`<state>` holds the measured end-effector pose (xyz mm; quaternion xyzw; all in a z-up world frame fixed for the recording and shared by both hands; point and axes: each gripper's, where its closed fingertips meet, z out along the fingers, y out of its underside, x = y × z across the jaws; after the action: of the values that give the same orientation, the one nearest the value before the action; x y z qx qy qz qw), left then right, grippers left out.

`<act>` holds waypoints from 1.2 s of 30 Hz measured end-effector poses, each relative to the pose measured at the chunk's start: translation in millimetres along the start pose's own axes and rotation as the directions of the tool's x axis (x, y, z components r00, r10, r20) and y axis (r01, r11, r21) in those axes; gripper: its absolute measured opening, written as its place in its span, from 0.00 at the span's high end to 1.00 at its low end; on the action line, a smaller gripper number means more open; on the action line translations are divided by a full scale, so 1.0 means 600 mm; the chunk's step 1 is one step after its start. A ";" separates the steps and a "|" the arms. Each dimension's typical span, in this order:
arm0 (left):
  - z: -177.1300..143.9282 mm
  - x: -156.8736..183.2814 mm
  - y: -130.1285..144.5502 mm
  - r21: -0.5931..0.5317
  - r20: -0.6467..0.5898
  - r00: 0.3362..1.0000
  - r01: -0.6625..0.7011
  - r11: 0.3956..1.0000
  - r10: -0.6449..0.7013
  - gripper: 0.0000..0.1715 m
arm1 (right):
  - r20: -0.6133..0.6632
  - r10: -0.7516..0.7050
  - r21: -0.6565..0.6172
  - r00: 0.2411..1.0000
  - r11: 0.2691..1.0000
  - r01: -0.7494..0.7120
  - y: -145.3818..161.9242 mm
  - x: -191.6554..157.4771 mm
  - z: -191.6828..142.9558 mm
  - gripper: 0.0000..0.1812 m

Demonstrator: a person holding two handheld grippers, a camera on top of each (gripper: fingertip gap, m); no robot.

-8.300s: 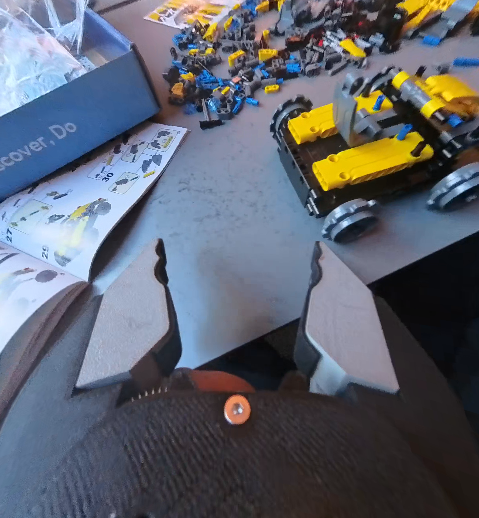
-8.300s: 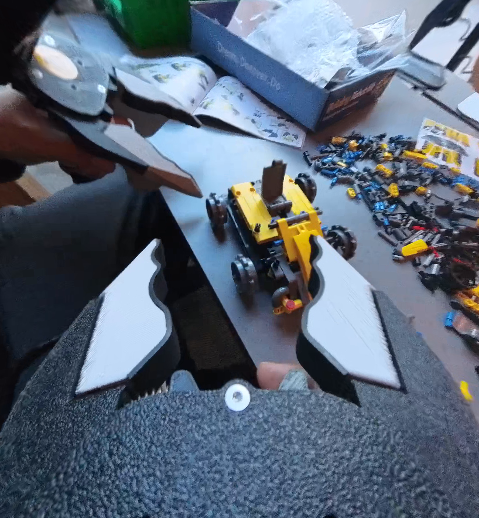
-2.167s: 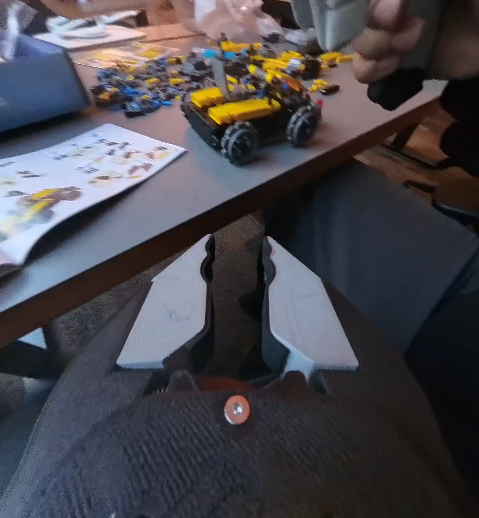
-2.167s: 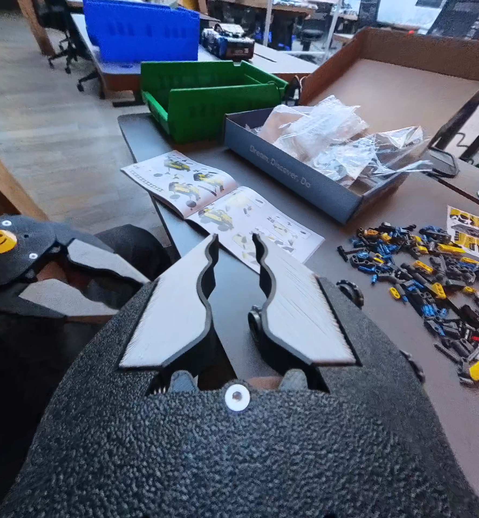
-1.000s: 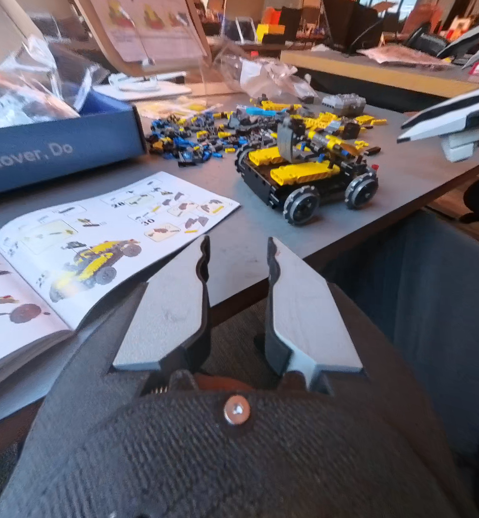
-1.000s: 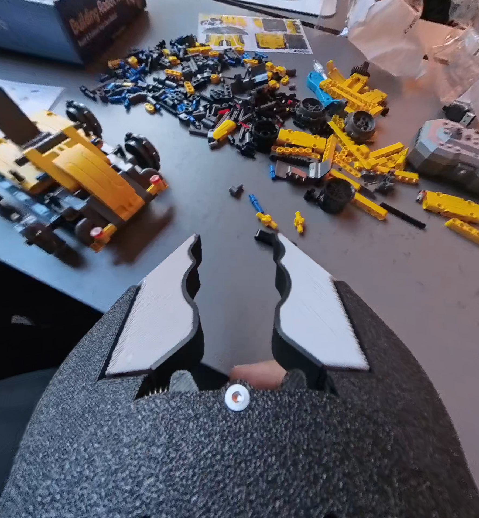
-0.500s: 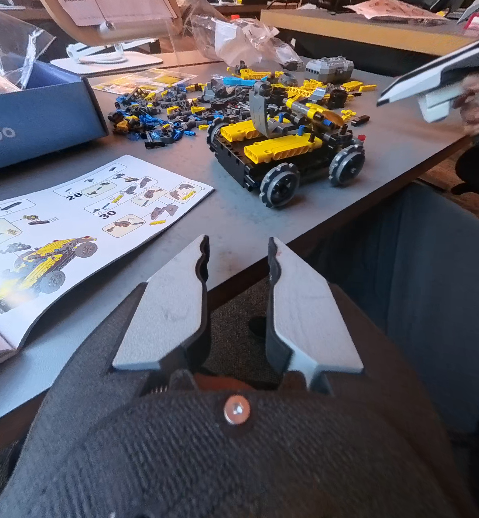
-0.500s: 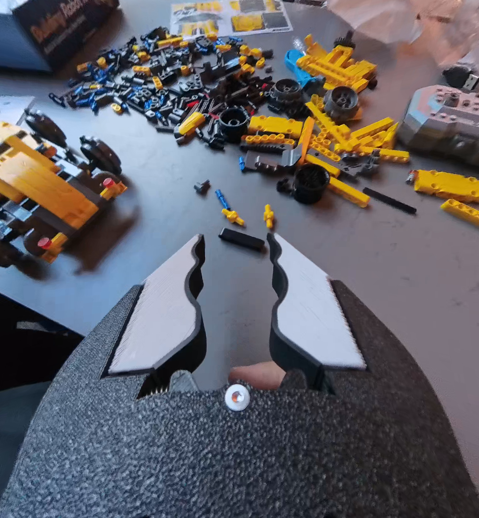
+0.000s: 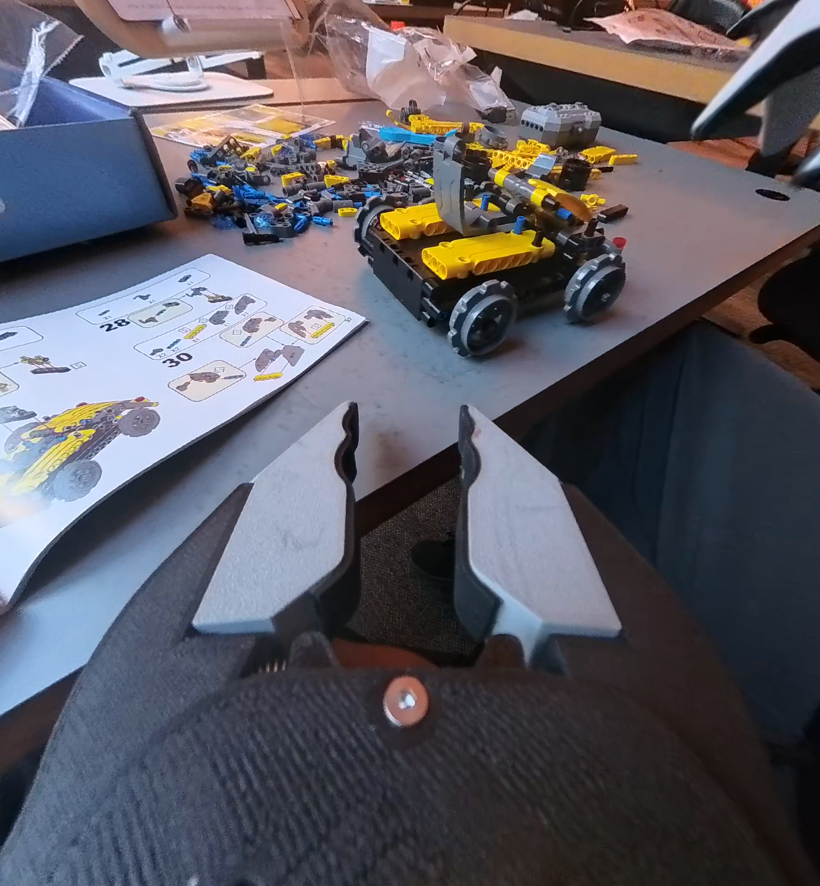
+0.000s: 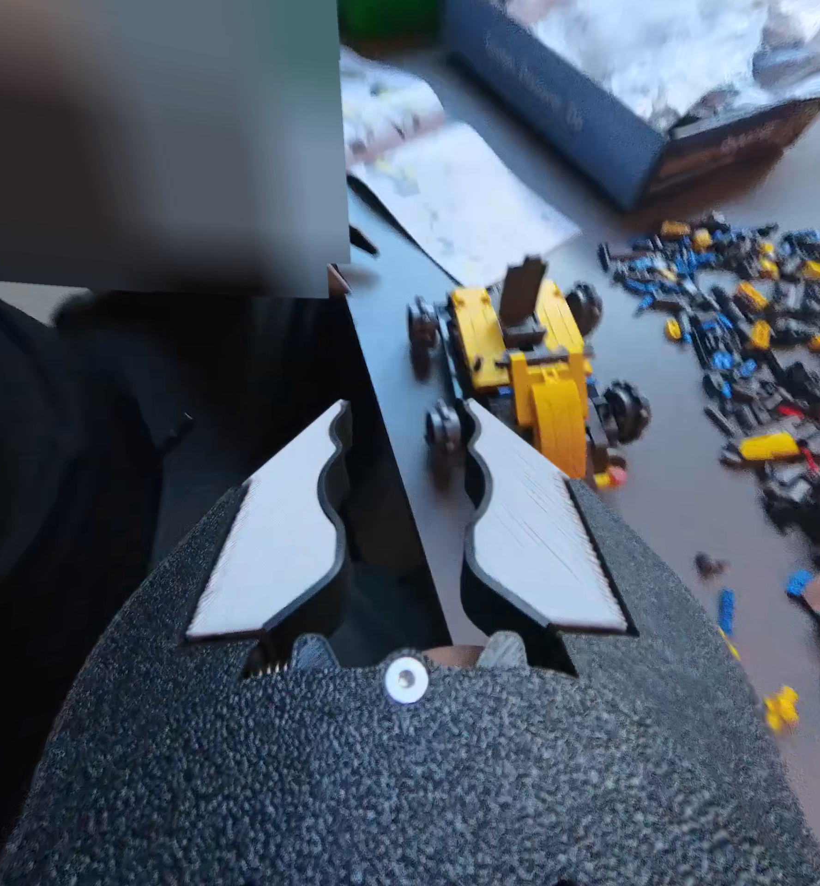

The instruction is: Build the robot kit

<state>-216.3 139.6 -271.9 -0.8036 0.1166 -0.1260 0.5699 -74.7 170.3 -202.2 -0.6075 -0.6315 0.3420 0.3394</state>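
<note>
A yellow and black brick car (image 9: pixel 485 254) stands on the grey table (image 9: pixel 427 378) near its front edge. My left gripper (image 9: pixel 405 422) is part open and empty, over the table's front edge, short of the car and beside an open instruction booklet (image 9: pixel 158 364). My right gripper (image 10: pixel 405 417) is part open and empty, with its tips at the table edge (image 10: pixel 398 479) just in front of the car (image 10: pixel 518 364). It also shows at the top right of the left wrist view (image 9: pixel 782 72). The right wrist view is blurred by motion.
A heap of small blue, black and yellow pieces (image 9: pixel 302 192) lies behind the car, also in the right wrist view (image 10: pixel 758 335). A blue box (image 9: pixel 53 192) with plastic bags stands at the left. A grey block (image 9: pixel 559 122) and clear bags (image 9: pixel 413 62) lie at the back. My right fingertips sit around 15 cm from my left ones.
My right gripper has swung left, from over the loose pieces to the car and the table edge. My left gripper has moved slightly closer to the table. Both jaws stand narrower than 8 seconds ago.
</note>
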 end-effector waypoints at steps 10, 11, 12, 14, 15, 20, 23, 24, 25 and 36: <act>-0.003 0.001 0.005 -0.010 -0.017 1.000 0.013 1.000 -0.013 0.77 | -0.612 0.422 0.079 0.669 0.874 -0.480 0.174 0.214 -0.141 0.75; -0.003 0.001 0.004 -0.009 -0.018 1.000 0.012 1.000 -0.012 0.78 | -0.617 0.432 0.076 0.658 0.865 -0.496 0.185 0.213 -0.142 0.75; -0.002 0.002 0.004 -0.008 -0.018 1.000 0.010 1.000 -0.010 0.78 | -0.609 0.425 0.055 0.670 0.865 -0.499 0.191 0.205 -0.138 0.75; -0.001 0.004 0.004 -0.010 -0.016 1.000 0.005 1.000 -0.005 0.78 | -0.574 0.376 -0.015 0.728 0.884 -0.468 0.191 0.180 -0.119 0.77; 0.000 0.005 0.005 -0.011 -0.015 1.000 0.002 1.000 -0.003 0.78 | -0.538 0.344 -0.053 0.770 0.897 -0.438 0.185 0.162 -0.105 0.77; 0.004 0.012 0.007 -0.020 -0.021 1.000 -0.012 1.000 0.012 0.78 | -0.355 0.240 -0.061 0.904 0.959 -0.278 0.112 0.101 -0.061 0.78; 0.003 0.014 0.006 -0.014 -0.025 1.000 -0.017 1.000 0.016 0.78 | -0.579 0.219 -0.004 0.786 0.963 -0.271 0.108 0.186 -0.105 0.76; 0.003 0.015 0.006 -0.014 -0.026 1.000 -0.016 1.000 0.016 0.78 | -0.662 0.214 0.006 0.718 0.960 -0.280 0.117 0.217 -0.129 0.77; 0.003 0.015 0.006 -0.015 -0.027 1.000 -0.015 1.000 0.015 0.78 | -0.747 0.195 -0.008 0.636 0.953 -0.302 0.135 0.245 -0.157 0.79; 0.009 0.019 0.007 -0.021 -0.042 0.999 -0.010 1.000 0.009 0.78 | -0.681 0.206 -0.111 0.703 0.919 -0.377 0.166 0.232 -0.132 0.83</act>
<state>-203.8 139.1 -276.7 -0.8062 0.1337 -0.1388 0.5593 40.8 314.0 -242.0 -0.8178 -0.4032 0.0766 0.4034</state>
